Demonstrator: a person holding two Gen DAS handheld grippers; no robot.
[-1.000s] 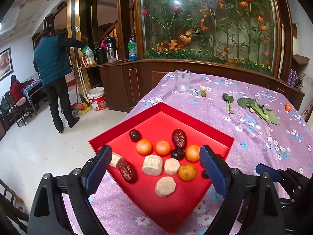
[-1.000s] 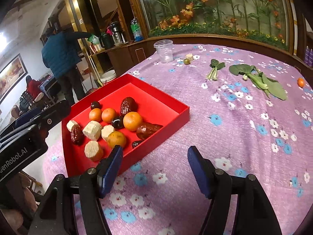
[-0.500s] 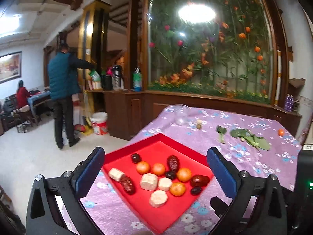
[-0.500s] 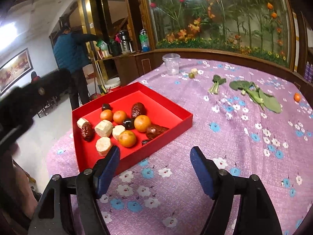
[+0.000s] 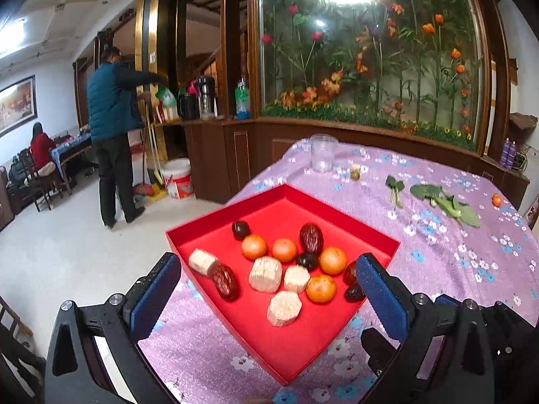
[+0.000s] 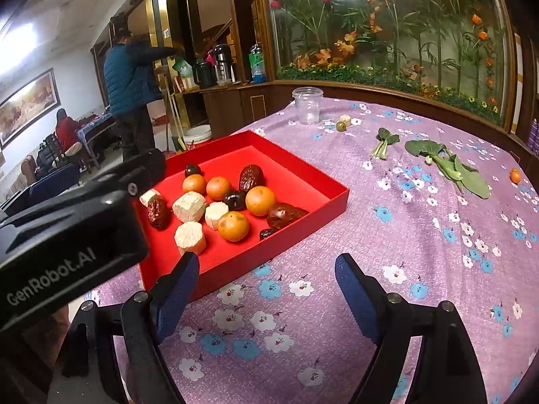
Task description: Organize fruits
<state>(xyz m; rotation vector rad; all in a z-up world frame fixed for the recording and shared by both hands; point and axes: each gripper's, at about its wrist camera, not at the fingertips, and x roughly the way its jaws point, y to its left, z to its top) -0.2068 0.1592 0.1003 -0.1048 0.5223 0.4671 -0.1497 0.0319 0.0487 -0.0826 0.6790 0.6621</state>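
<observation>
A red tray [image 5: 377, 235] [image 6: 337, 198] on the purple flowered tablecloth holds several small oranges [image 5: 333, 260] [image 6: 260, 200], dark red dates [image 5: 311, 237] [image 6: 251, 177], pale cut chunks [image 5: 265, 274] [image 6: 189, 206] and dark plums [image 5: 240, 229]. My left gripper [image 5: 269, 286] is open and empty, raised above the tray's near corner. My right gripper [image 6: 266, 271] is open and empty, over the cloth just right of the tray's near side. The left gripper's black body [image 6: 67, 229] shows at the left of the right wrist view.
Farther back on the cloth lie green leaves [image 5: 444, 198] [image 6: 448, 165], a clear plastic cup [image 5: 322, 153] [image 6: 307, 105], a small green fruit [image 6: 341, 126] and a lone orange [image 5: 496, 200] [image 6: 515, 175]. A wooden planter ledge runs behind. A man stands on the floor to the left [image 5: 113, 134].
Both grippers lifted and drew back from the tray, then the left came slightly closer again. Both stayed open. The fruits in the tray did not move.
</observation>
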